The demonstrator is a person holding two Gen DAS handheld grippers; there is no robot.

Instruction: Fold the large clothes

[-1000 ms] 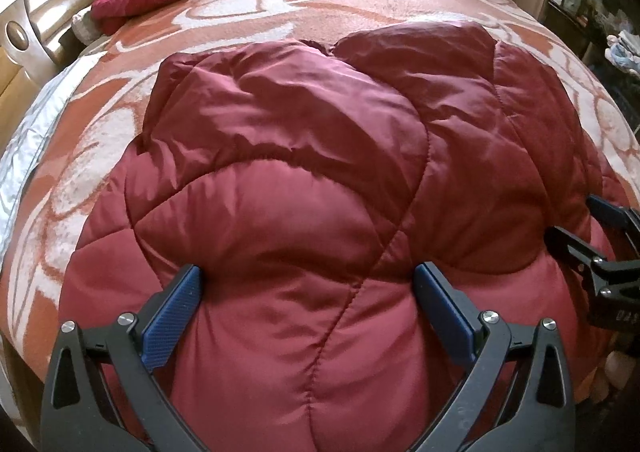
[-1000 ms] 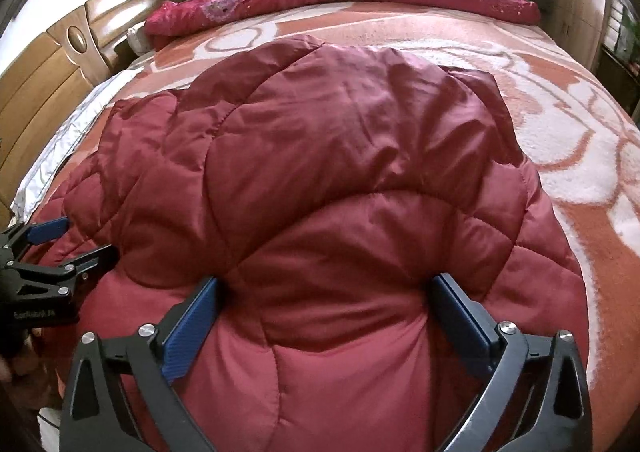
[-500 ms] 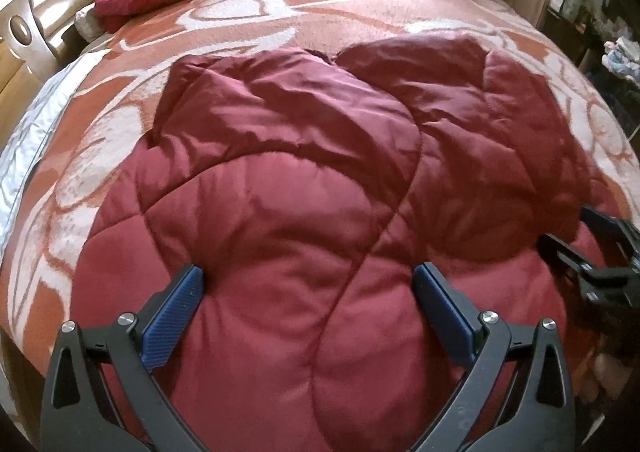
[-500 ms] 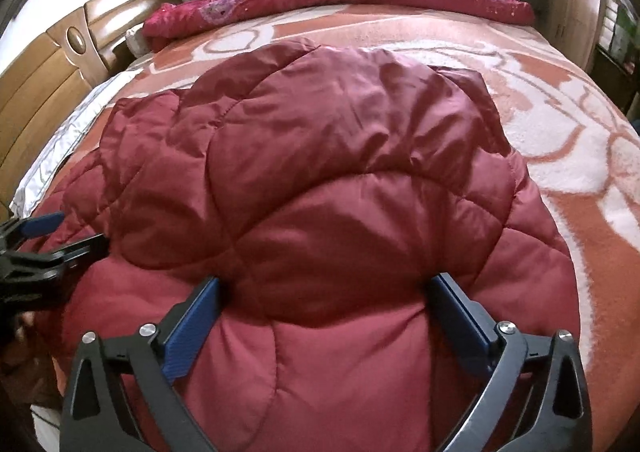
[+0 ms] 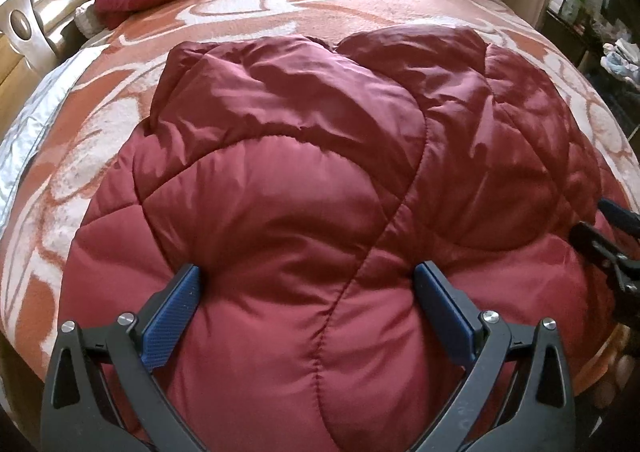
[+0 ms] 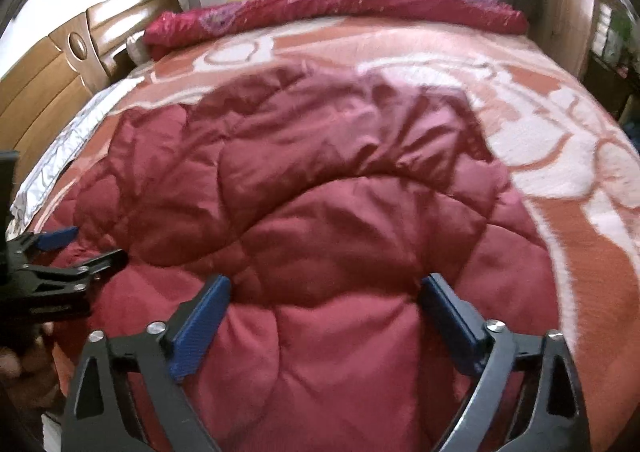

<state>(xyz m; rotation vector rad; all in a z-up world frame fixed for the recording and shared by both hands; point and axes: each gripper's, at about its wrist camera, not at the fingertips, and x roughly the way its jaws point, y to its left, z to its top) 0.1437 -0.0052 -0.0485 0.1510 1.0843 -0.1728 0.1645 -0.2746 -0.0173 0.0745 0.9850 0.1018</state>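
the puffy quilted jacket [image 5: 280, 180] looks light, soft, slippery; left gripper [image 5: 306, 306] and right gripper [image 6: 324, 316], just narrowing, bracket its near hem wide apart.

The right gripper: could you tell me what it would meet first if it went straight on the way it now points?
Most likely the red quilted coat. The right gripper points down at it, and the padded cloth already bulges between its wide jaws. Whether the pads press it is unclear.

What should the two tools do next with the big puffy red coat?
Probably close both on the near edge. The left tool and right tool straddle bulges of the dark red quilted puffy coat, the right one's jaws just closing; then the edge can be lifted away to fold.
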